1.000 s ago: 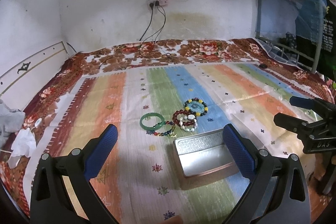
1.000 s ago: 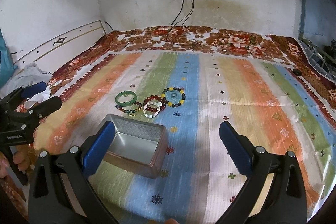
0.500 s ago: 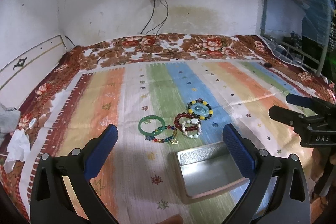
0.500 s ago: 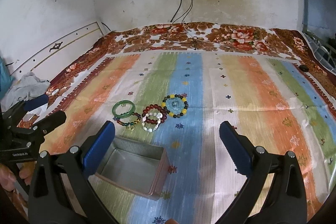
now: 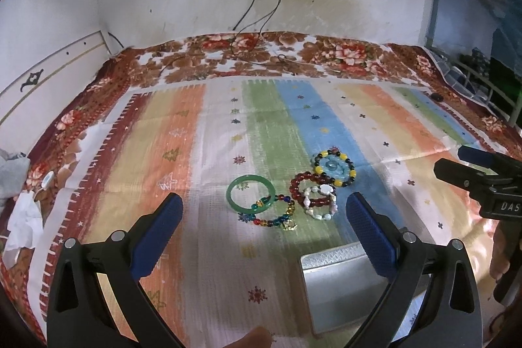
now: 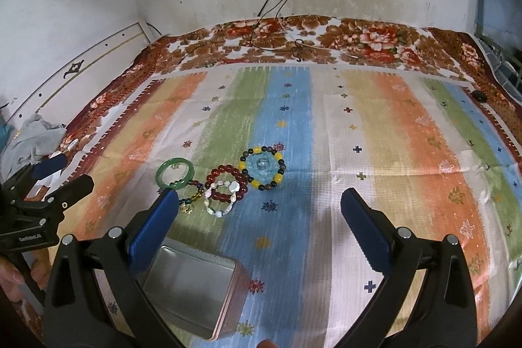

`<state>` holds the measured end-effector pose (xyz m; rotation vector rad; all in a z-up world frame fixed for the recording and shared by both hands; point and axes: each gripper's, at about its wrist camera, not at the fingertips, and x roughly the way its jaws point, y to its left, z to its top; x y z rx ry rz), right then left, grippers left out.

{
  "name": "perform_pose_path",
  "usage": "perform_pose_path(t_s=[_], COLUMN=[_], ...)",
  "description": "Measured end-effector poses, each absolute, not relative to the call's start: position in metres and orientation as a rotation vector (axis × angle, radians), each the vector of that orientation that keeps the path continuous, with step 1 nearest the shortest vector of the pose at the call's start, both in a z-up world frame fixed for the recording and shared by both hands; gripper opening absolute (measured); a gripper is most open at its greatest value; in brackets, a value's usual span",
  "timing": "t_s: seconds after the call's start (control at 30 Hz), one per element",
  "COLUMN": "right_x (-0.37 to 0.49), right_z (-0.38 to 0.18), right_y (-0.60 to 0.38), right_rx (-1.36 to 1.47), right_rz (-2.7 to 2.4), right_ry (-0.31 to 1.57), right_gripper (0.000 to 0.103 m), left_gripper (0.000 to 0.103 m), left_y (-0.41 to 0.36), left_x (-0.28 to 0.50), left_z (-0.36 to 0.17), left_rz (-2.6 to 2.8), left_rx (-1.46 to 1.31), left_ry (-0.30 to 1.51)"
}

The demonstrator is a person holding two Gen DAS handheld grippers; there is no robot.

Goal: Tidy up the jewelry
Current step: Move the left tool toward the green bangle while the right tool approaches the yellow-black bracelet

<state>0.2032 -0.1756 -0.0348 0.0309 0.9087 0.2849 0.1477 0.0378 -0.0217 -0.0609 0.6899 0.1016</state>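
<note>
Several bracelets lie together on a striped mat: a green bangle (image 5: 249, 193) (image 6: 175, 174), a multicolour bead strand (image 5: 277, 219), a dark red bead bracelet (image 5: 310, 189) (image 6: 227, 182), a white stone bracelet (image 5: 319, 206) (image 6: 222, 201) and a yellow-and-black bead bracelet around a pale blue disc (image 5: 333, 167) (image 6: 262, 167). An open empty metal tin (image 5: 345, 286) (image 6: 192, 292) sits nearer than the bracelets. My left gripper (image 5: 263, 222) is open and empty, above the mat just short of the bracelets. My right gripper (image 6: 259, 219) is open and empty, right of the tin.
The mat (image 6: 375, 152) lies on a floral blanket (image 5: 326, 54) against a white wall. Cables (image 6: 280, 5) hang from a socket onto the blanket. Crumpled cloth and paper (image 5: 19, 217) lie at the left edge. A metal rack (image 5: 473, 77) stands at the right.
Both grippers have moved forward toward the bracelets, which look larger and nearer. The tin has slid toward the bottom of both views. Both stay open.
</note>
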Motion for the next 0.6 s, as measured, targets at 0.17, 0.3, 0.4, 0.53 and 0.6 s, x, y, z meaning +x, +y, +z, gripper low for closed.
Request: perform_pose_path(t_s=[0.17,0.3,0.4,0.53,0.6], right_x=[0.215,0.228,0.237,0.250,0.256], right_z=[-0.042,-0.049,-0.054,-0.061,-0.064], right_y=[-0.172,-0.173,-0.176,-0.176,-0.176], right_rx=[0.005,0.021,0.043,0.043,0.048], right_rz=[0.278,0.272,0.273,0.270,0.273], right_ry=[0.923,0.955,0.979,1.008,1.018], right_gripper=[0.098,0.098,0.098,0.098,0.098], left_gripper=[0.098,0.098,0.098,0.098,0.098], left_y=[0.043,0.050,0.052,0.061,0.066], left_x=[0.166,0.180,0.192,0.205,0.210], left_z=[-0.027,-0.030,-0.040,-0.051,-0.055], left_rz=[0.114,0.095,0.094,0.113,0.113], left_rx=[-0.058,-0.105,-0.095,-0.131,-0.163], left_ry=[0.722,0.748,0.811,0.864,0.877])
